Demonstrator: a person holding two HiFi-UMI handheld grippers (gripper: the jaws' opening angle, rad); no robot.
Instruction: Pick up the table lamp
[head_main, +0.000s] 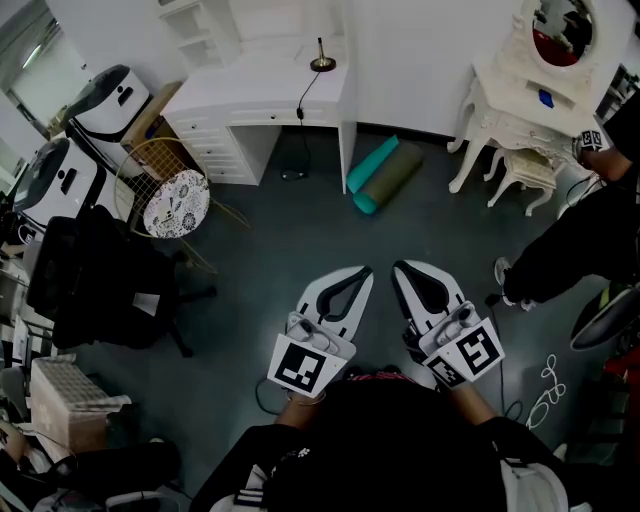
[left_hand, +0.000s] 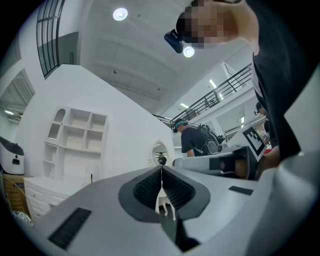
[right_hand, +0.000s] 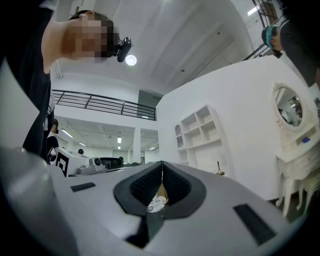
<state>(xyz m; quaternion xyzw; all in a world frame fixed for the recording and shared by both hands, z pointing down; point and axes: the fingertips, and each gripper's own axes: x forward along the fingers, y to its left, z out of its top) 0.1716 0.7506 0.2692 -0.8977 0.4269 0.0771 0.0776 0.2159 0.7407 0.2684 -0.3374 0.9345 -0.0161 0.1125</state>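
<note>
The table lamp (head_main: 322, 58) stands on the white counter (head_main: 262, 88) across the room, well apart from the left hand-held gripper (head_main: 360, 274) and right hand-held gripper (head_main: 402, 270) — both clenched, empty. It looks light, slender and tippy — best gripped low on its stem, minding the trailing cord (head_main: 302, 100).

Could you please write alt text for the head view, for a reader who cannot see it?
Seen from above, the left gripper and right gripper are held side by side over a dark floor, both with jaws closed and empty. Ahead, the table lamp stands on a white desk, its cord hanging over the front edge.
</note>
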